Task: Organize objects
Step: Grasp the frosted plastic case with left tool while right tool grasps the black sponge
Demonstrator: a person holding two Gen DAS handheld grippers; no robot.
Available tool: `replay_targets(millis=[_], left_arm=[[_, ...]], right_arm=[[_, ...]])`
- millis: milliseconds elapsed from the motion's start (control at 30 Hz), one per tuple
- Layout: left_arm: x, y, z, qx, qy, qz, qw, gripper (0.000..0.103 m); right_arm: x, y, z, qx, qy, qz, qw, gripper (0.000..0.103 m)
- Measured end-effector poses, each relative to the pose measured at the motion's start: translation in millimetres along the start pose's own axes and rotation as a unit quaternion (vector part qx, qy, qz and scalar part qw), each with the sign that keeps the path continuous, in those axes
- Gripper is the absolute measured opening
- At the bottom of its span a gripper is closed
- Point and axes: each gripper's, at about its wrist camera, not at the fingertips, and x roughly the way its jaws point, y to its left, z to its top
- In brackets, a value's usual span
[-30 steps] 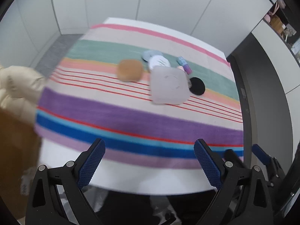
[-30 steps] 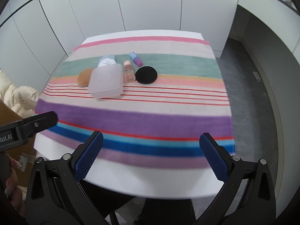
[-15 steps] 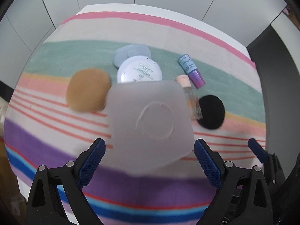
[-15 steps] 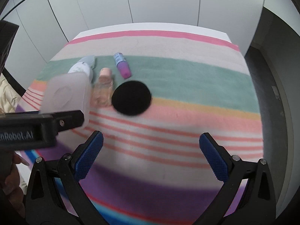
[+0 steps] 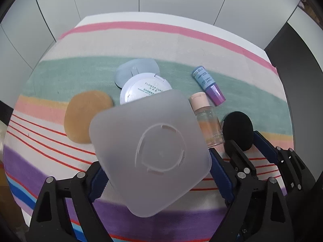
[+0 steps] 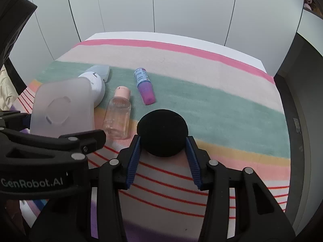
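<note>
where our left gripper [image 5: 155, 173] clamps the frosted square box [image 5: 149, 151] and our right gripper [image 6: 163, 157] closes on the black round puff [image 6: 162, 132], both sit mid-cloth; beyond lie the clear bottle [image 6: 118, 117], purple tube [image 6: 145, 85], white compact [image 5: 144, 90] and tan puff [image 5: 86, 115] on the striped cloth [image 6: 212, 100].
</note>
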Motion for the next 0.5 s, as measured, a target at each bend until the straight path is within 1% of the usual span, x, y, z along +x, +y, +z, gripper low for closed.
replay_targets(millis=[233,267,367,400,433,467,500], left_arm=[[-12.9,0.5,-6.6,0.012,-0.014,0.003,0.9998,0.084],[-7.6,-12.3,-0.8,0.017,-0.02,0.007,0.9996,0.084],[-16.8,-13.7,-0.5,0.025,-0.031,0.007,0.9992,0.079],[-20.3,-12.9,-0.1,0.023,-0.033,0.001,0.9992,0.069],[-22.8,-12.2,0.4,0.022,-0.034,-0.007,0.9992,0.042],[-24.4,-11.9,1.1,0.023,-0.028,-0.006,0.9993,0.04],[-24.6,-11.5,2.1,0.024,-0.025,-0.002,0.9994,0.035]], right_arm=[[-10.5,-10.9,-3.1,0.024,0.003,0.008,1.0,0.045],[-13.0,-11.1,-3.2,0.027,0.002,0.008,1.0,0.045],[-22.3,-13.8,-0.5,0.036,-0.001,0.009,0.999,0.045],[-26.3,-14.2,0.9,0.038,-0.003,0.009,0.999,0.045],[-29.9,-14.5,1.8,0.038,-0.005,0.007,0.999,0.045],[-33.8,-14.5,2.5,0.037,-0.007,0.005,0.999,0.045],[-37.7,-15.4,3.8,0.038,-0.009,0.006,0.999,0.045]])
